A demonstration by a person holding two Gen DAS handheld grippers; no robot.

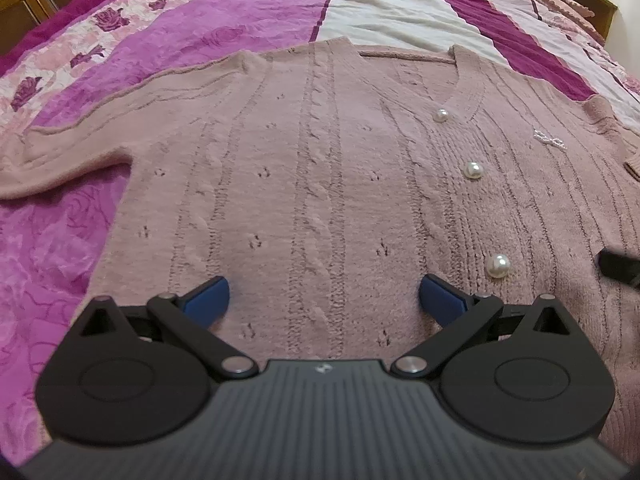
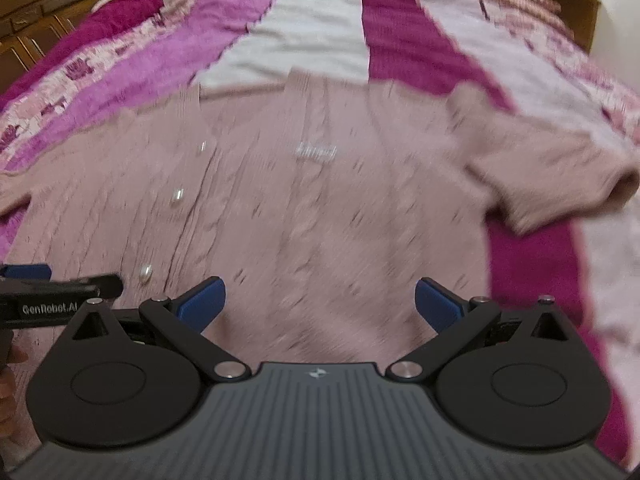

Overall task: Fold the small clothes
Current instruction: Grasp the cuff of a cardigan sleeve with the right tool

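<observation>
ok, bedspread (image 1: 248,28) first, striped pink n white, filling the bed. on it the pink cardigan (image 1: 304,168) lies flat, front up, buttoned, collar away from you, hem toward you, so its long axis runs straight ahead of both claws. left sleeve (image 1: 72,148) stretches out sideways, nearer your left gripper (image 1: 324,300); right sleeve (image 2: 532,164) sits nearer your right gripper (image 2: 318,304), tho that view's blurred. both claws spread wide, nothing pinched, low over the hem half. pearl buttons (image 1: 473,169) run up the front between the two claws. i'd guess a sleeve fold-in comes first.
</observation>
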